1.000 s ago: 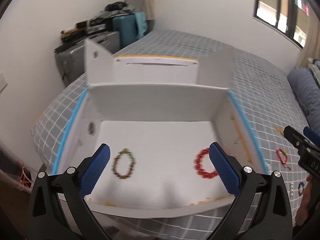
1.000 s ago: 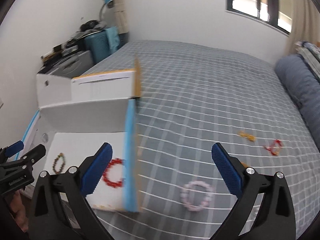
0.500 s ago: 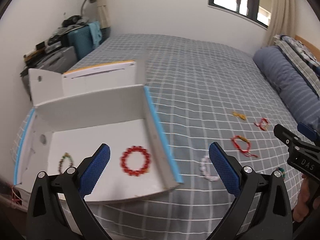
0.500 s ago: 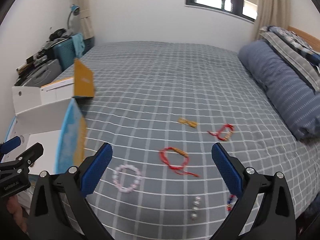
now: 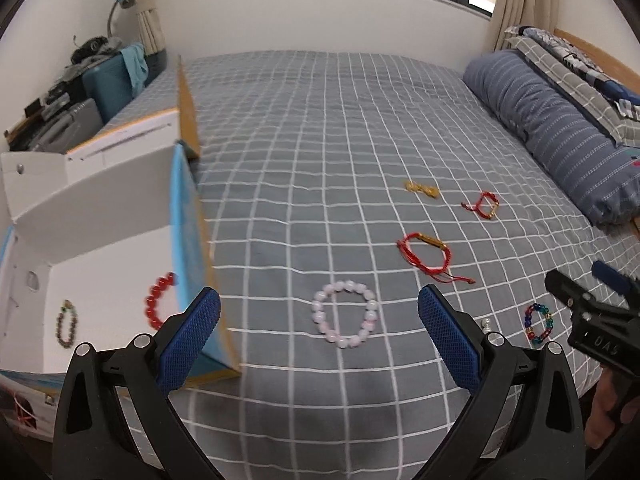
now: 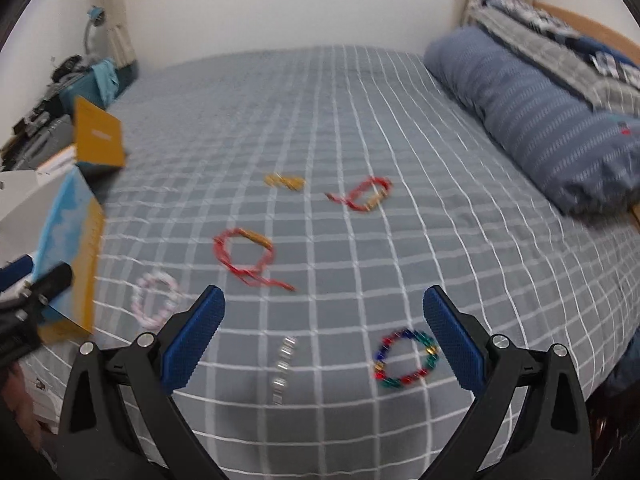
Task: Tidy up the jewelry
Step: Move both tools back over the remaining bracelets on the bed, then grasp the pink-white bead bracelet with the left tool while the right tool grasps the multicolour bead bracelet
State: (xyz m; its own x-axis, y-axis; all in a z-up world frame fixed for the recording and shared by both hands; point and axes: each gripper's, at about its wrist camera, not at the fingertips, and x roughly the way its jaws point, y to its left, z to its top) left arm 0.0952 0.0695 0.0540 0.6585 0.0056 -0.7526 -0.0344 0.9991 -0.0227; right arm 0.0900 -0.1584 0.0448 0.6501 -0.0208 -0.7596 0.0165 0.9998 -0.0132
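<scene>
My left gripper (image 5: pixel 320 334) is open and empty above the grey checked bed, with a pink bead bracelet (image 5: pixel 345 313) lying between its fingers. My right gripper (image 6: pixel 324 330) is open and empty; a multicoloured bead bracelet (image 6: pixel 406 359) lies near its right finger and a small silver piece (image 6: pixel 283 364) lies between the fingers. A red cord bracelet (image 6: pixel 245 254), a second red cord bracelet (image 6: pixel 366 194) and a gold piece (image 6: pixel 285 181) lie farther out. An open white box (image 5: pixel 100 240) at the left holds a red bead bracelet (image 5: pixel 156 300) and a brown bead bracelet (image 5: pixel 66 324).
A blue striped pillow (image 5: pixel 556 132) and folded bedding lie along the right side of the bed. A suitcase and clutter (image 5: pixel 80 96) stand beyond the box at the left wall. The bed's front edge is just below both grippers.
Both views have swung to the right, away from the box and toward the loose jewelry on the bed. Both grippers stay open.
</scene>
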